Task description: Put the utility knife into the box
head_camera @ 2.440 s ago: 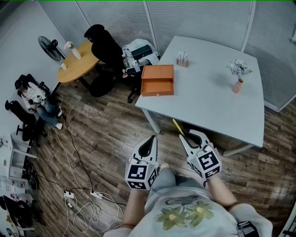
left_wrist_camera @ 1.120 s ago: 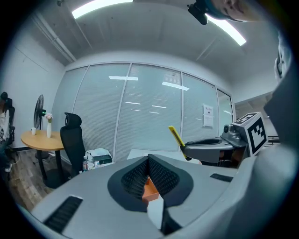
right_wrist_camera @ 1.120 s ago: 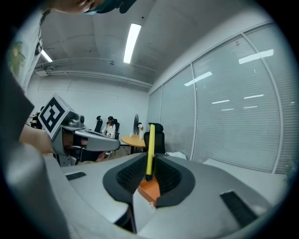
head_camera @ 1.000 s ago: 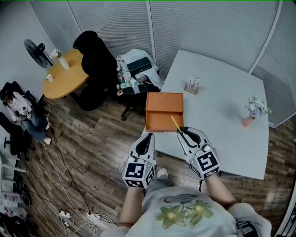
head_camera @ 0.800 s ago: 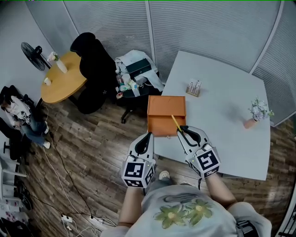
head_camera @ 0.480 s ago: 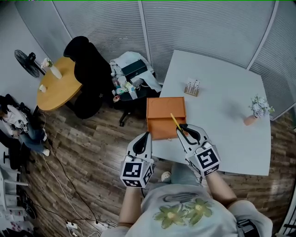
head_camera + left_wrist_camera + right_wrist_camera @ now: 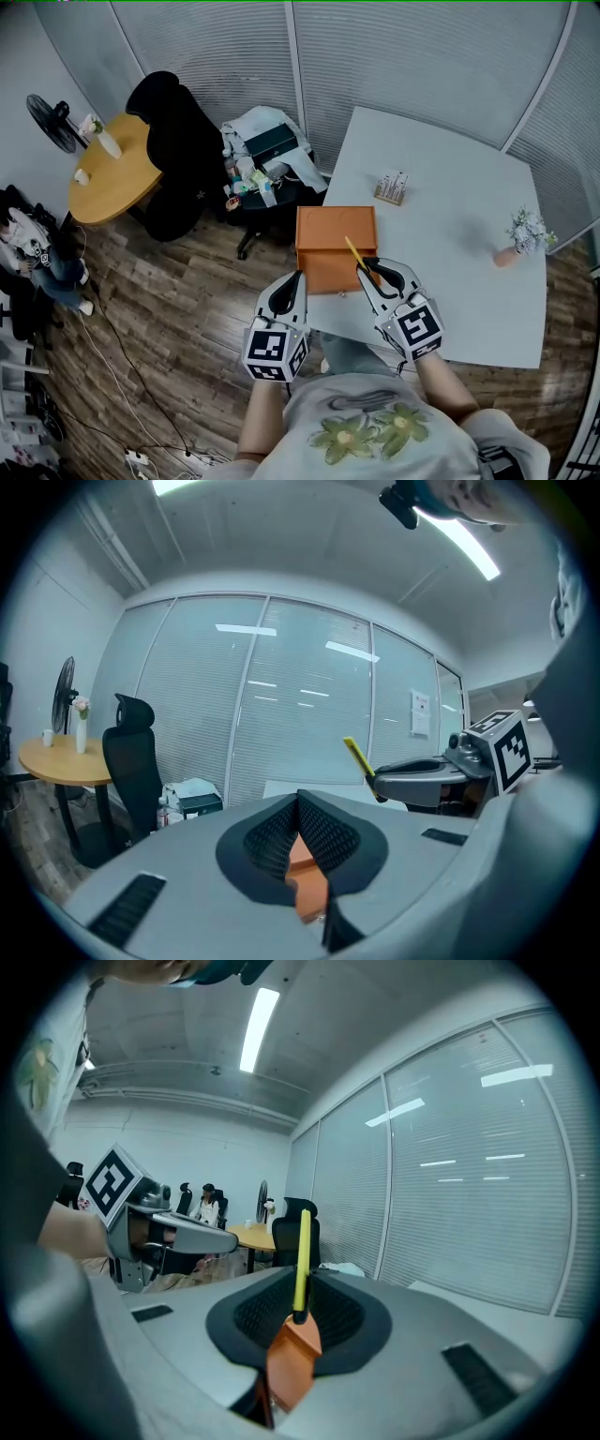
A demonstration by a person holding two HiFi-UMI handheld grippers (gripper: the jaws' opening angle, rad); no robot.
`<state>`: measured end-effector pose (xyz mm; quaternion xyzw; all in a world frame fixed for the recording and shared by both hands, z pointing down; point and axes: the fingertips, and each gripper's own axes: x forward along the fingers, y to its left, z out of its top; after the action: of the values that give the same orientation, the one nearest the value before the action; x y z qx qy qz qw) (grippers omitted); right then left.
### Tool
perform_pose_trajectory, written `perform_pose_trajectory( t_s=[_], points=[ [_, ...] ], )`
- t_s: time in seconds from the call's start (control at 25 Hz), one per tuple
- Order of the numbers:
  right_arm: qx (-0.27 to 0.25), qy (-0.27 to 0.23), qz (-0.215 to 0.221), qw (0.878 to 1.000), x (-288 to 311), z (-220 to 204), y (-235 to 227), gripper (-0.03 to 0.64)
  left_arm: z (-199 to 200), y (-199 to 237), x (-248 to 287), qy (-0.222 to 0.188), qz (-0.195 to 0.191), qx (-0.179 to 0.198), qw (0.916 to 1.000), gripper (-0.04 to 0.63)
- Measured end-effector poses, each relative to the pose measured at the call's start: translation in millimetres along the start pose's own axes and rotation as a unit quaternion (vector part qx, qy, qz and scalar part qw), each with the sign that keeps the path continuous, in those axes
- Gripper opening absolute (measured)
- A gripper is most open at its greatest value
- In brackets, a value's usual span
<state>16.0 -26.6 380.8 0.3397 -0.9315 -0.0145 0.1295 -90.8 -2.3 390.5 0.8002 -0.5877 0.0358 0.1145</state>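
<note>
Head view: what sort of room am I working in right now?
Most likely an office or meeting room: slatted glass partition walls, a black office chair beside a round wooden table, and a white work table carrying the orange box.

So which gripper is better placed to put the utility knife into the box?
Right. The right gripper is shut on the utility knife, whose tip shows over the orange box; the left gripper is shut, empty.
</note>
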Motion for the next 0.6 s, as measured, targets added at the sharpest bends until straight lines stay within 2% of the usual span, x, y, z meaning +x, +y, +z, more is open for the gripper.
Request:
perform_pose_trajectory(
  t_s=[0.6],
  points=[
    [0.004, 0.029, 0.007, 1.000, 48, -21, -30, 0.058, -5, 27, 56, 0.021, -0.012, -0.002, 0.9997, 0.002]
  ],
)
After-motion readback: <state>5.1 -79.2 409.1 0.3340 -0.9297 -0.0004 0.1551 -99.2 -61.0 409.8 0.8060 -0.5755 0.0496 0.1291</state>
